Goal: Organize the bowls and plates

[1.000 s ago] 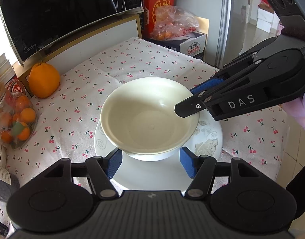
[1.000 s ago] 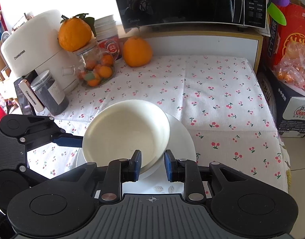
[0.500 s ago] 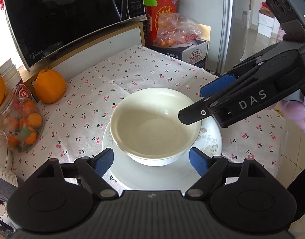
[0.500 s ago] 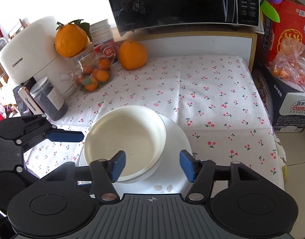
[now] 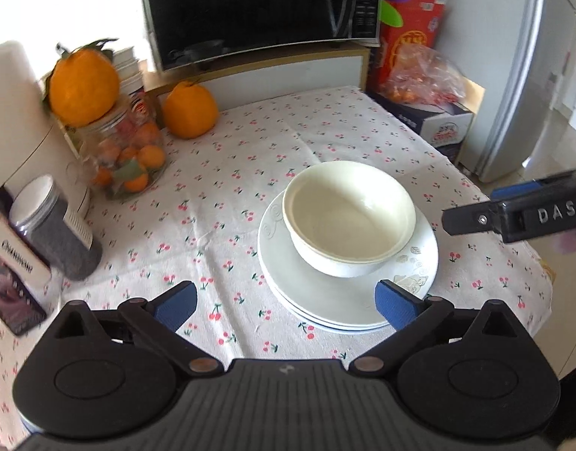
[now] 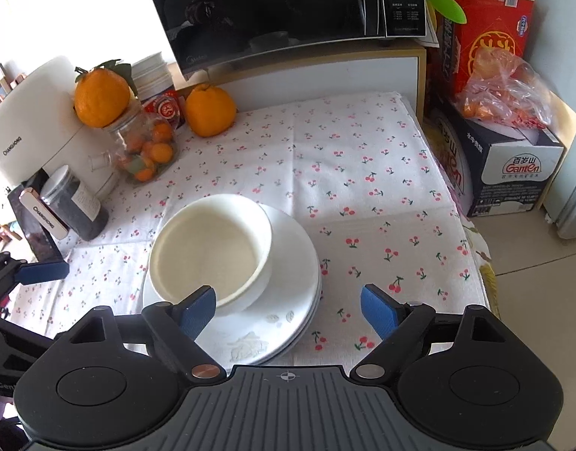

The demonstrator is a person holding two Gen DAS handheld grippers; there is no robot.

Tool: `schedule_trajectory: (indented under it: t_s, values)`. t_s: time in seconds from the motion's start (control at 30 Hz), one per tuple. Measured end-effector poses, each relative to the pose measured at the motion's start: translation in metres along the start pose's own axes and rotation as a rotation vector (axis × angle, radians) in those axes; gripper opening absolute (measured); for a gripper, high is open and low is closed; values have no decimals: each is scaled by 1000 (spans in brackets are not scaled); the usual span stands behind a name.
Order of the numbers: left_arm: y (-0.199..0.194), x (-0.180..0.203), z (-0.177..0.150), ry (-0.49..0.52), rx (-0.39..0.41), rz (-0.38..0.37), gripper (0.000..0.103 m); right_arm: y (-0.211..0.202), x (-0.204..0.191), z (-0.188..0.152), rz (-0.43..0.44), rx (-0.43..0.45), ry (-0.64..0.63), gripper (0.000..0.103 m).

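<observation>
Two smooth white bowls (image 5: 349, 218) sat nested on stacked glossy round plates (image 5: 325, 293) upon cherry-print tablecloth (image 5: 228, 188) | left view: left gripper (image 5: 286, 306) jaws opening, blue ribbed pads clear of the crockery | right view: right gripper (image 6: 288, 310) jaws opening, nothing pinched, bowls just beyond its left pad (image 6: 197, 312)

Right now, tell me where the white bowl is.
The white bowl sits on the stacked plates near the cherry-print tablecloth's front edge, right of centre in the left wrist view, well in front of the microwave.
</observation>
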State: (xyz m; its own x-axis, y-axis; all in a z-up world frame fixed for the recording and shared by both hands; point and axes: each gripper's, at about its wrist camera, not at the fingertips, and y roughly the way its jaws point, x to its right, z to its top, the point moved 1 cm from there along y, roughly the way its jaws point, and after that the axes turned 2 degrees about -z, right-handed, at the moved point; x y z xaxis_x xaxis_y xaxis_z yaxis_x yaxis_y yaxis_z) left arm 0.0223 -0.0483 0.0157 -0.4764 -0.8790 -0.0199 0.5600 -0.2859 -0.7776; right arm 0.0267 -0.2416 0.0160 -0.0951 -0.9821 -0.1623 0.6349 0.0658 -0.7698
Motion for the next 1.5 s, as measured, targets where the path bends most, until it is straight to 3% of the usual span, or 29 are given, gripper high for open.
schedule_trajectory:
  t_s: [0.23,0.43,0.77,1.5]
  values:
    - [4,-4,-18,-160,-7,108,103,-5,-10,-28,-56,1,-48,93]
    - [10,-2,-27,-187,-38,175,103,8,-3,-37,-104,-60,-17,93]
    - [17,-3,-30,-233,-91,180,103,15,-11,-41,-111,-77,-39,93]
    - [18,4,-31,-181,-100,169,103,21,-6,-45,-141,-100,-38,93]
